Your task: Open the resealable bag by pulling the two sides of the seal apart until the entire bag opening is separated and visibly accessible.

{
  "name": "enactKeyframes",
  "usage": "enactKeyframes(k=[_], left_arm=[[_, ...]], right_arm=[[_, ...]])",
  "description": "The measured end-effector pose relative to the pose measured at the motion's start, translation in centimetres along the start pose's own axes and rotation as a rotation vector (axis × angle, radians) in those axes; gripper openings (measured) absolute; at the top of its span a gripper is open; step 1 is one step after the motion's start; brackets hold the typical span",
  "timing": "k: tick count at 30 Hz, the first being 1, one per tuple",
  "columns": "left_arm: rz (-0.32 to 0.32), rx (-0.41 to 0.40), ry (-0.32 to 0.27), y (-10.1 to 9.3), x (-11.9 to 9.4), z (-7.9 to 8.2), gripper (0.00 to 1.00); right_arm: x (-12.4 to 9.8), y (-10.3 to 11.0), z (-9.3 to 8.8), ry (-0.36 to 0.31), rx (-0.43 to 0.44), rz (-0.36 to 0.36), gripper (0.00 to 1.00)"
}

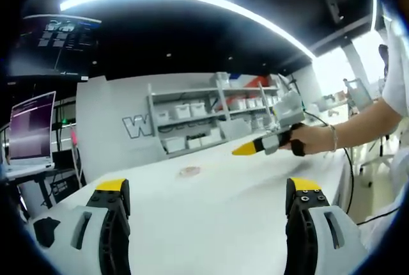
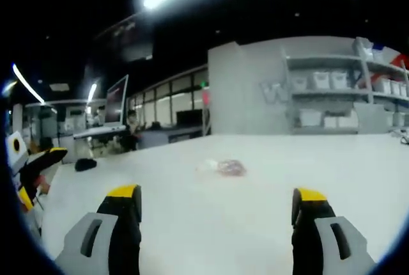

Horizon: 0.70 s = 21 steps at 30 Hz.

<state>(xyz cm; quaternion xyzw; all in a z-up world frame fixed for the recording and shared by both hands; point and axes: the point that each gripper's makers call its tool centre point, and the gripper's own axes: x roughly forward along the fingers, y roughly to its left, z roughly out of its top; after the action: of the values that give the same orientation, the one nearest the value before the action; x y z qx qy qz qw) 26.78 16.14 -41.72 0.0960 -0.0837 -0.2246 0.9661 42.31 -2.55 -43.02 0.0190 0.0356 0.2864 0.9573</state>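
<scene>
Both claws wide, holding nothing: left gripper (image 1: 208, 201), right gripper (image 2: 216, 208). Resealable bag (image 2: 225, 167) lies mid-frame on white table (image 2: 255, 224), well ahead of jaws. You wanna come in low, one claw per seal lip, pinch near top edge, probably avoid grabbing both layers.

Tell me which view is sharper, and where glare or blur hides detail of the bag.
Left gripper view is sharper; a ceiling light strip glares overhead, and the bag is a small pale spot on the table. Right gripper view is softer, with blown-out glare on top; the bag is blurred, its seal unreadable.
</scene>
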Motion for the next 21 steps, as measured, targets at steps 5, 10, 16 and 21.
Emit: enactKeyframes(k=[5, 10, 16, 21], left_arm=[[0.003, 0.001, -0.002, 0.0, -0.1, 0.1, 1.0], [0.008, -0.004, 0.01, 0.3, -0.2, -0.5, 1.0], [0.003, -0.006, 0.009, 0.0, 0.0, -0.5, 1.0], [-0.003, -0.004, 0.009, -0.2, 0.1, -0.5, 1.0]], right_arm=[[-0.5, -0.2, -0.2, 0.002, 0.002, -0.004, 1.0], [-1.5, -0.7, -0.1, -0.008, 0.003, -0.014, 1.0], [-2.4, -1.2, 0.1, -0.018, 0.001, -0.02, 1.0], [-3.4, -1.8, 0.4, -0.031, -0.003, -0.03, 1.0]])
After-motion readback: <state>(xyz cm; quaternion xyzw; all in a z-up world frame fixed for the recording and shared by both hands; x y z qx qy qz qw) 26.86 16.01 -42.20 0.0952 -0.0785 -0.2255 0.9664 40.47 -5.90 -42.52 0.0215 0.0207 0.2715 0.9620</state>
